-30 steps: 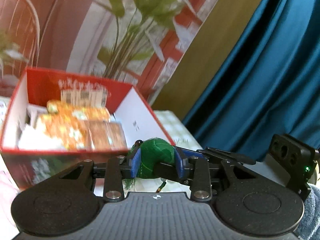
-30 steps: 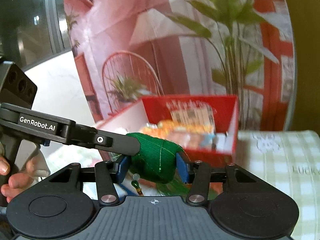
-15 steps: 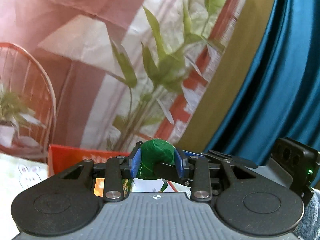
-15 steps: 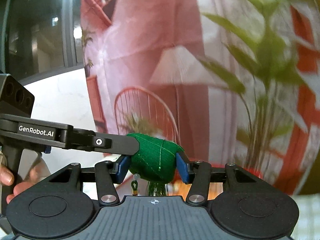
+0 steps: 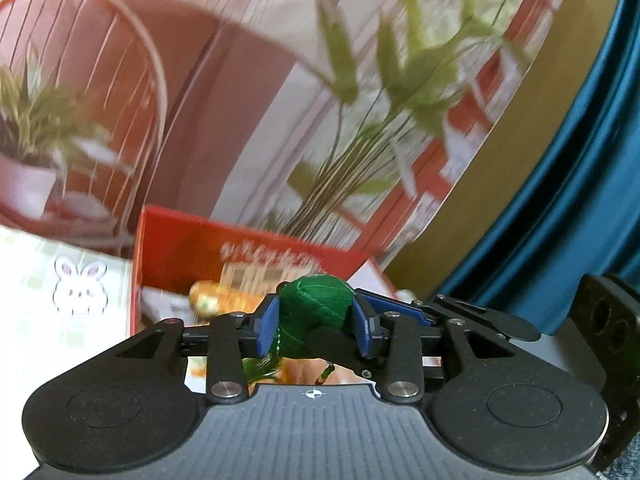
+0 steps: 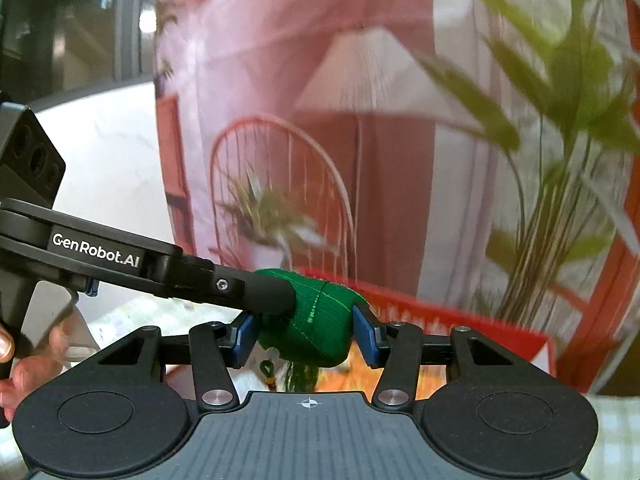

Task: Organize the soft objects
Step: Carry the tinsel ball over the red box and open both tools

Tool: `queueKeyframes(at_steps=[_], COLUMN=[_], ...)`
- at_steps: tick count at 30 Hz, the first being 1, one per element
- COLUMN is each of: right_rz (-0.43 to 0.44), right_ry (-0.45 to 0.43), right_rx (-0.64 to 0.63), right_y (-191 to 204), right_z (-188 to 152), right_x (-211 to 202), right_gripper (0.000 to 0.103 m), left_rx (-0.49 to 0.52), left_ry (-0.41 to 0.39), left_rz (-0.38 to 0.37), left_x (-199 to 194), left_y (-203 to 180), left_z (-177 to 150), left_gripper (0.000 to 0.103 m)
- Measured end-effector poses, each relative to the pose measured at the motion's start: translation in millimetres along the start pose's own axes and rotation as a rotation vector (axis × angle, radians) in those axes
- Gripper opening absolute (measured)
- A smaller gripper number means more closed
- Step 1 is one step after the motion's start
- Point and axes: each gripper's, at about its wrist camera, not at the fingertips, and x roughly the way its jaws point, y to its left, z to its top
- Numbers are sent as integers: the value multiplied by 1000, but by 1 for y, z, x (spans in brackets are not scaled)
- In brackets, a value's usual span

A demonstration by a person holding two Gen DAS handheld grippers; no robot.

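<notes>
The green pouch (image 5: 316, 312) is being held up in the air, pinched from two sides at once, just in front of and above the red box (image 5: 188, 248). The left claw (image 5: 316, 320) is gripping it between its blue pads (image 5: 267, 324), though its jaws are easing apart slightly with the pouch between them. The right claw (image 6: 306, 336) is clenched on the same pouch (image 6: 316, 320), its blue pads (image 6: 366, 334) pressing into the fabric. A tassel (image 6: 300, 374) and a small beaded cord (image 6: 267, 372) are hanging from the pouch's underside.

Compared with a second ago, both views are sliding sideways. In the left view the box, which was filling the left half with its contents open to sight, is now sitting smaller and more central behind the pouch, and a cloth with a rabbit print (image 5: 80, 284) has come into view on the bench at the left. In the right view the box (image 6: 440, 320) has dropped low and is mostly hidden behind the claw.

Both claws are pointing slightly downward toward the box. The left claw's arm is reaching into the right view from the left, and a person's hand (image 6: 24, 364) is wrapping its handle at the left edge. Orange packets (image 5: 212, 298) are lying inside the box.
</notes>
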Motion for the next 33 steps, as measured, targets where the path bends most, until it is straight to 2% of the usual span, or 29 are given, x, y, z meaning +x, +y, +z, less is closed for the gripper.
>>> queueKeyframes(at_steps=[6, 14, 17, 19, 22, 25, 27, 29, 33], right_rz=[-17, -32, -42, -59, -84, -117, -140, -161, -194], right_ry=[83, 135, 143, 141, 138, 122, 109, 84, 48], right_rx=[54, 78, 70, 53, 28, 19, 31, 49, 101], right_y=[-4, -6, -7, -5, -3, -1, 0, -1, -3], right_z=[-28, -48, -51, -52, -54, -57, -58, -60, -62], right_x=[20, 32, 33, 32, 28, 21, 14, 4, -15], right_gripper=[47, 49, 50, 52, 63, 77, 92, 101, 102], left_rx=[-23, -14, 0, 12, 23, 37, 55, 70, 91], left_ry=[52, 94, 97, 92, 73, 53, 33, 24, 17], left_rz=[32, 59, 72, 91, 115, 146, 175, 212, 270], left_x=[19, 35, 35, 33, 23, 10, -2, -13, -37], left_y=[15, 19, 18, 17, 18, 17, 16, 14, 16], left_z=[-14, -23, -26, -26, -27, -27, -28, -29, -37], left_gripper=[43, 43, 46, 53, 60, 75, 88, 95, 100])
